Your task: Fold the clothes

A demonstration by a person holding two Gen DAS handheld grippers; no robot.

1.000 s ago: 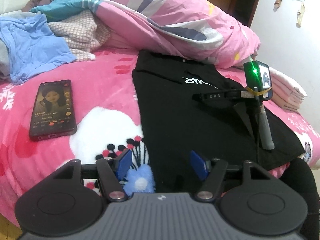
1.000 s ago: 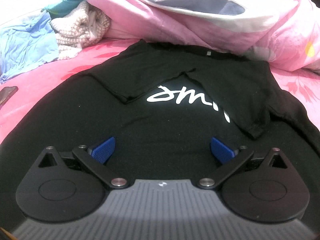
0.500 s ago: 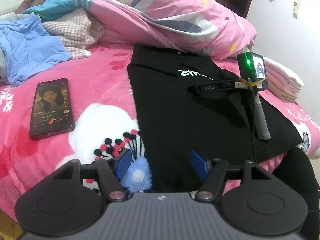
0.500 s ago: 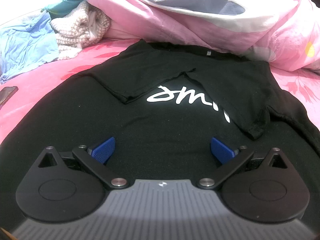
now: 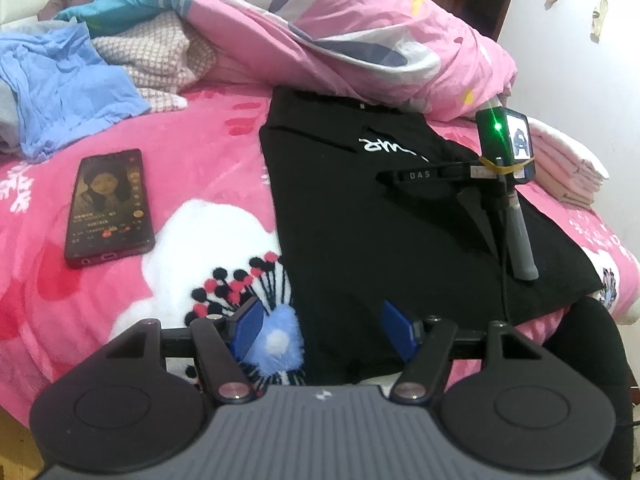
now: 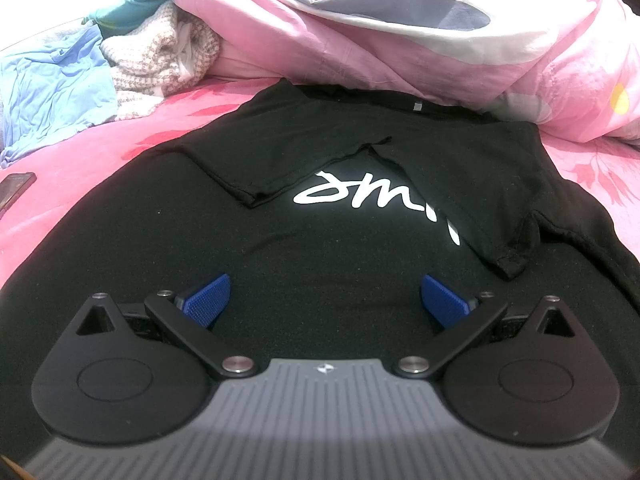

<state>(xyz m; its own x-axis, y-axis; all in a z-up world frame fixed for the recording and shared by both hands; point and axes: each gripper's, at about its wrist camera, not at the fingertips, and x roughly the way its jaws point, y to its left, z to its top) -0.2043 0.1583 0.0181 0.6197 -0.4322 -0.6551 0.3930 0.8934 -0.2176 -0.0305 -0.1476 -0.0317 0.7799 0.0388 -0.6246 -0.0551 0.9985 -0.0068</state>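
Black T-shirt lies flat on the pink bedspread, collar toward the heaped pink duvet at the bed's far edge, hem at the near edge; both sleeves folded inward over the white chest lettering. Left gripper released, jaws apart, nothing between the blue pads; it hangs over the shirt's near left hem corner, by the bedspread's white flower print. Right gripper also released, jaws wide, above the shirt's lower middle, contact with the cloth unclear. Phone screen-up left of the shirt. Blue garment and checked cloth toward the far left corner. Folded pale stack at the right edge.
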